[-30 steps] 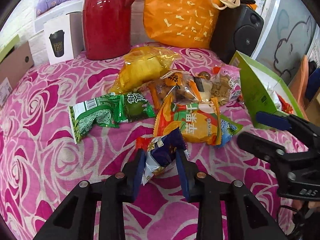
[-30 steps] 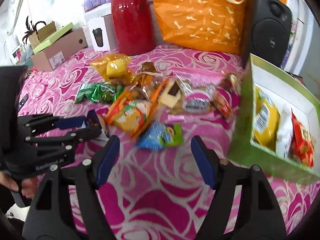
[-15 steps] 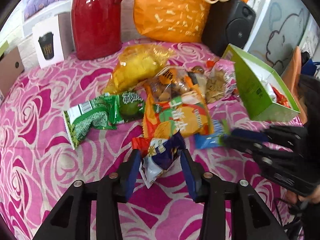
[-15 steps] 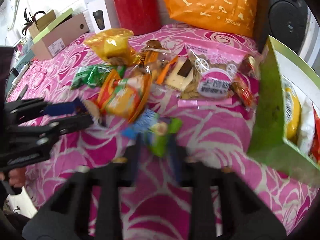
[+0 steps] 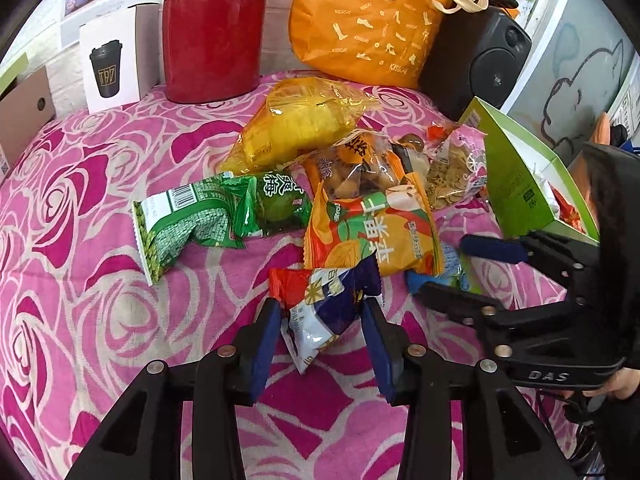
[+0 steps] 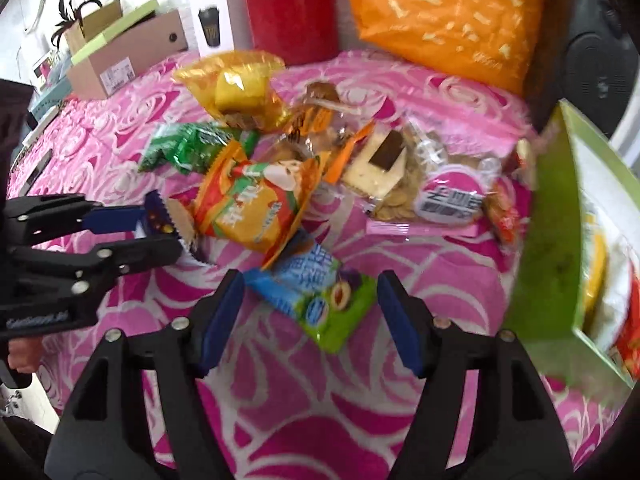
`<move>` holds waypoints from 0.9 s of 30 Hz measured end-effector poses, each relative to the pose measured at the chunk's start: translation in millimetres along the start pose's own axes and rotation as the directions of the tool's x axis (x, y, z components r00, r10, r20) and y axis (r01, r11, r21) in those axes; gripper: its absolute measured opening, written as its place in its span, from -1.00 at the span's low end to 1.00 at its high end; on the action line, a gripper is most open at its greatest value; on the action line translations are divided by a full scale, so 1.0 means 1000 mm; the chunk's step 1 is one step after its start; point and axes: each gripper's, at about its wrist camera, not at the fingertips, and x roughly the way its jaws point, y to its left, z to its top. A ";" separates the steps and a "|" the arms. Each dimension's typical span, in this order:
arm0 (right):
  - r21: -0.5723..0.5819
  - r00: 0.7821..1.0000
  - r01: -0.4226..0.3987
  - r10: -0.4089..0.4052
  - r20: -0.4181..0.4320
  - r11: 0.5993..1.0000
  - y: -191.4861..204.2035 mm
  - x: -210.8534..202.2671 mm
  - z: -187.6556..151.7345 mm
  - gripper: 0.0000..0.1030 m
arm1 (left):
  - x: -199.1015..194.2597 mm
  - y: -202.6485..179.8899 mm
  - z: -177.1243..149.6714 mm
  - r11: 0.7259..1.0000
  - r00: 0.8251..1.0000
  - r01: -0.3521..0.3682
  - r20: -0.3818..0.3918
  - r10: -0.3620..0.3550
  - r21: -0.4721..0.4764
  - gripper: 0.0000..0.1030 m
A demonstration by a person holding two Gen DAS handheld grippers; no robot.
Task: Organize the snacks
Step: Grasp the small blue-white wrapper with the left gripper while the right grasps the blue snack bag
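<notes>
A pile of snack packets lies on the pink rose-patterned cloth. My left gripper is shut on a blue, white and red packet; it also shows in the right wrist view. My right gripper is open, its jaws on either side of a blue and green packet on the cloth, not touching it. The right gripper also shows in the left wrist view. An orange packet lies just behind both. A green box with snacks inside stands at the right.
A green packet, a yellow bag and clear biscuit bags lie further back. A red jug, an orange tote bag, a black speaker and a cardboard box stand behind.
My right gripper moved forward and left until its open jaws straddle the blue and green packet. My left gripper kept hold of its packet and shifted slightly.
</notes>
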 end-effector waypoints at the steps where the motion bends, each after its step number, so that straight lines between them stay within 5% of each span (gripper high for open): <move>1: 0.009 1.000 -0.012 0.012 -0.003 1.000 -0.002 0.002 0.001 0.36 | 0.001 0.000 0.001 1.000 1.000 0.001 0.000 -0.001 -0.003 -0.15; 2: 0.019 1.000 -0.029 0.029 0.000 0.999 -0.004 0.002 0.001 0.25 | 0.001 0.001 0.001 1.000 1.000 0.010 -0.002 -0.010 -0.005 -0.23; 3: 0.031 0.999 -0.046 0.046 -0.001 0.998 -0.005 0.001 0.001 -0.15 | 0.000 0.001 0.000 1.000 1.000 0.018 -0.002 -0.018 -0.006 -0.28; 4: 0.046 0.999 -0.053 0.053 0.005 0.998 -0.006 -0.004 0.000 -0.27 | 0.000 0.001 -0.001 1.000 1.000 0.009 -0.003 -0.009 0.000 -0.29; 6: 0.093 0.998 -0.056 0.056 0.002 0.994 -0.009 -0.011 -0.004 -0.83 | -0.002 -0.004 -0.004 1.000 1.000 -0.015 0.007 0.014 0.024 -0.31; 8: 0.132 0.998 -0.054 0.055 -0.002 0.990 -0.010 -0.016 -0.011 -0.85 | -0.005 -0.007 -0.008 0.999 0.999 -0.038 0.016 0.037 0.031 -0.32; 14: 0.212 0.994 -0.102 0.109 -0.022 0.972 -0.003 -0.033 -0.038 -0.74 | -0.018 -0.009 -0.018 0.998 0.998 -0.056 0.024 0.056 0.023 -0.30; 17: 0.126 0.999 -0.040 0.038 0.016 0.991 0.008 -0.042 -0.037 0.12 | -0.024 -0.006 -0.019 0.997 0.996 -0.079 0.033 0.079 0.013 -0.30; 18: 0.113 1.000 -0.016 0.013 0.025 0.993 0.008 -0.042 -0.035 0.19 | -0.026 -0.004 -0.018 0.997 0.996 -0.079 0.031 0.079 0.007 -0.30; 24: 0.023 1.000 0.008 -0.008 0.009 1.000 -0.004 -0.021 -0.012 0.20 | -0.033 0.004 -0.020 0.998 0.998 -0.059 0.031 0.059 0.009 -0.22; 27: 0.013 0.999 -0.042 0.042 -0.025 0.999 -0.009 -0.007 -0.005 0.20 | -0.031 0.008 -0.020 0.999 0.999 -0.046 0.022 0.046 0.006 -0.08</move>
